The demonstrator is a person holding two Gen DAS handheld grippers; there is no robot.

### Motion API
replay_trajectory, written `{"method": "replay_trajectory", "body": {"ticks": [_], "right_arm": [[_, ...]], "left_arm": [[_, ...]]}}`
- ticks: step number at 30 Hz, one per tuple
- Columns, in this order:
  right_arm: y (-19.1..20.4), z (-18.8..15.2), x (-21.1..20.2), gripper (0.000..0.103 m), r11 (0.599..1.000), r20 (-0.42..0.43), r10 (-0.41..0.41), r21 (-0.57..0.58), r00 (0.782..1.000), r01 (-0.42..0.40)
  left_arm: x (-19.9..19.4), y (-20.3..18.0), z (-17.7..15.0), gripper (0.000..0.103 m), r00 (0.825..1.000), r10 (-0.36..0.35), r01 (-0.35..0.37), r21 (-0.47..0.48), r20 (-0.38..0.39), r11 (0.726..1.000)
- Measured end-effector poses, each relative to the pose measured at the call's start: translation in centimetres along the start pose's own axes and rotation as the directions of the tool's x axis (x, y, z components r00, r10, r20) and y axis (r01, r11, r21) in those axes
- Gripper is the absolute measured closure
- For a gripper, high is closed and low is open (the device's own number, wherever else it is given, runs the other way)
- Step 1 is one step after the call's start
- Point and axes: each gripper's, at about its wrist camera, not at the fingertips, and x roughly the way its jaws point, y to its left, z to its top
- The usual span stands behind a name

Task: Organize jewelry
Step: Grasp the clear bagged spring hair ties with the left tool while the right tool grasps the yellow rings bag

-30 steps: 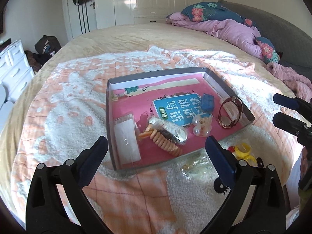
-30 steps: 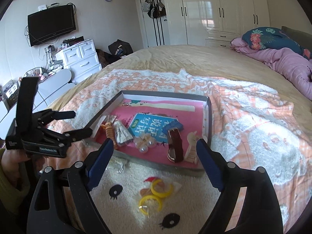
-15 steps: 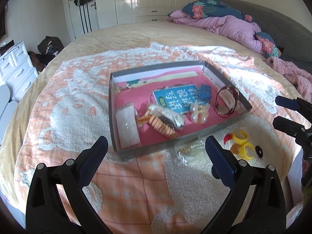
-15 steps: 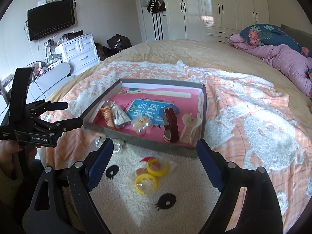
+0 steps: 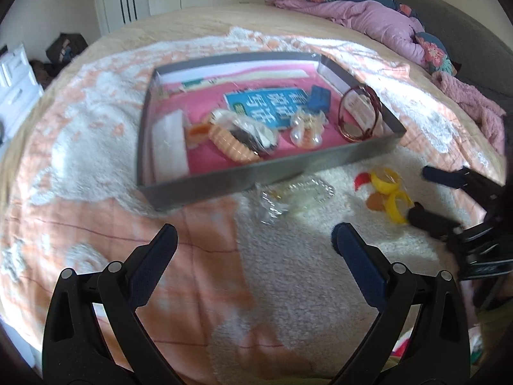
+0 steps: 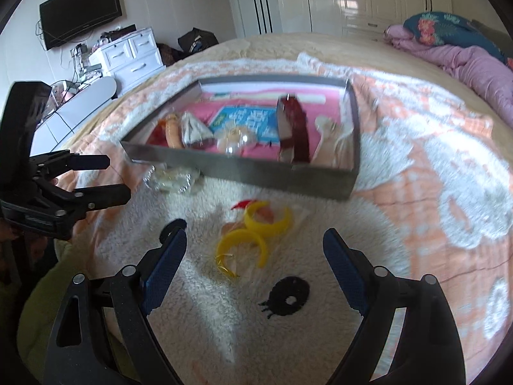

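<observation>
A grey tray (image 5: pixel 272 173) (image 6: pixel 256 170) with a pink lining lies on the blanket and holds several pieces: an orange bead bracelet (image 5: pixel 231 142), a dark red bangle (image 5: pixel 359 117) (image 6: pixel 293 134), a clear bagged piece (image 5: pixel 306 128). In front of the tray lie yellow rings in a clear bag (image 6: pixel 253 234) (image 5: pixel 389 192) and a clear packet (image 5: pixel 293 199) (image 6: pixel 171 178). My right gripper (image 6: pixel 253 240) stands open just above the yellow rings. My left gripper (image 5: pixel 253 235) is open and empty, just short of the clear packet.
The orange and white fleece blanket (image 6: pixel 433 166) covers the bed. A pink duvet and floral pillows (image 5: pixel 368 12) lie at the far right. White drawers (image 6: pixel 134 54) and a wall television (image 6: pixel 80 9) stand past the bed's left side. A person's hand (image 6: pixel 8 227) holds the left gripper.
Both grippers have sunk toward the blanket and tilted further down. The tray and the loose items in front of it now look larger and nearer. Both stay open.
</observation>
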Motion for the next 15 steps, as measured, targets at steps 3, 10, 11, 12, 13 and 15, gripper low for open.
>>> {"method": "replay_trajectory", "body": {"ticks": [3, 10, 11, 12, 13, 15], "right_arm": [[-0.2, -0.3, 1.6, 0.017, 1.0, -0.017, 0.004, 0.016, 1.0, -0.004], [-1.3, -0.6, 2.2, 0.069, 0.999, 0.013, 0.033, 0.005, 0.999, -0.033], [-1.6, -0.7, 1.9, 0.07, 0.999, 0.019, 0.04, 0.008, 0.999, -0.041], [-1.9, -0.7, 1.6, 0.07, 0.999, 0.026, 0.041, 0.011, 0.999, -0.041], [-2.3, -0.8, 1.2, 0.071, 0.999, 0.038, 0.038, 0.016, 0.999, -0.039], [-2.8, -0.8, 0.6, 0.072, 0.999, 0.052, 0.037, 0.025, 0.998, -0.038]], "left_arm": [[0.8, 0.0, 0.1, 0.01, 0.999, -0.038, 0.037, -0.035, -0.025, 0.999], [2.9, -0.6, 1.1, 0.01, 0.996, -0.068, 0.063, -0.085, -0.064, 0.994], [3.4, -0.7, 1.2, 0.01, 0.994, -0.076, 0.069, -0.094, -0.073, 0.993], [3.9, -0.8, 1.4, 0.01, 0.993, -0.083, 0.075, -0.101, -0.08, 0.992], [4.4, -1.0, 1.5, 0.01, 0.993, -0.083, 0.074, -0.107, -0.087, 0.991], [5.1, -1.3, 1.8, 0.01, 0.993, -0.063, 0.051, -0.114, -0.096, 0.992]]}}
